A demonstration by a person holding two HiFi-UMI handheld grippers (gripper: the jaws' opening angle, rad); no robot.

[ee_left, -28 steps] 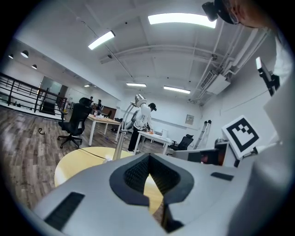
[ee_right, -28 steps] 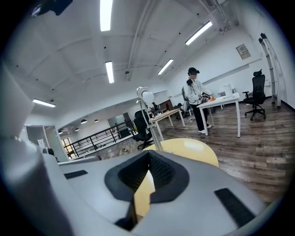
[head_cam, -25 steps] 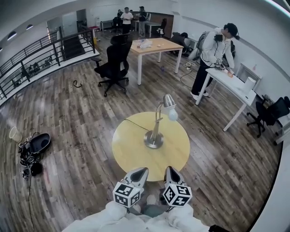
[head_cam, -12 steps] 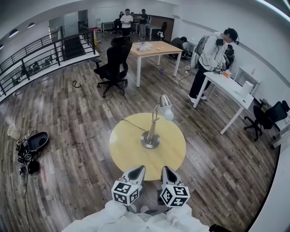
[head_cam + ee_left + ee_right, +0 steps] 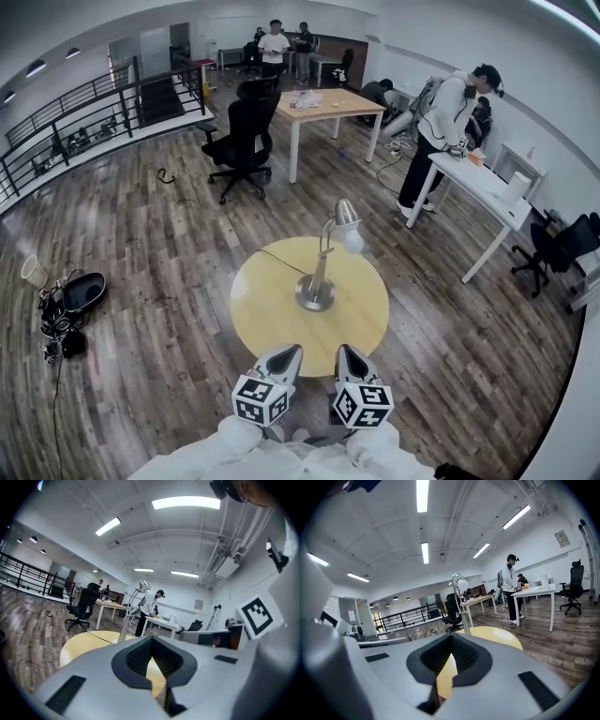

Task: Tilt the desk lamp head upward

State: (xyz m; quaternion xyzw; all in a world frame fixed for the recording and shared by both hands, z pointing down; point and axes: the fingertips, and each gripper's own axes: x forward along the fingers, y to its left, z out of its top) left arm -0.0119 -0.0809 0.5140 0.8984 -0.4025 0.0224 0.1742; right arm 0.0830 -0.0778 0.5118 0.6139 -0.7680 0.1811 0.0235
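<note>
A silver desk lamp [image 5: 322, 264] stands on the round yellow table [image 5: 267, 323], its base near the table's middle. Its head [image 5: 346, 215] is tipped downward, with a white bulb [image 5: 354, 242] showing. My left gripper [image 5: 290, 353] and right gripper [image 5: 345, 352] hover side by side over the table's near edge, both shut and empty, well short of the lamp. In the left gripper view the lamp [image 5: 131, 609] rises beyond the closed gripper [image 5: 151, 639]. In the right gripper view the lamp [image 5: 462, 603] stands past the closed gripper [image 5: 451, 636].
The lamp's black cord [image 5: 277, 259] runs off the table's far left side. A black office chair [image 5: 241, 131] and a wooden desk [image 5: 330, 101] stand behind. A person [image 5: 442, 122] leans at a white desk [image 5: 489, 191] on the right. Bags [image 5: 67, 307] lie on the floor at left.
The lamp and both grippers stay where they were; only the head view drifts slightly.
</note>
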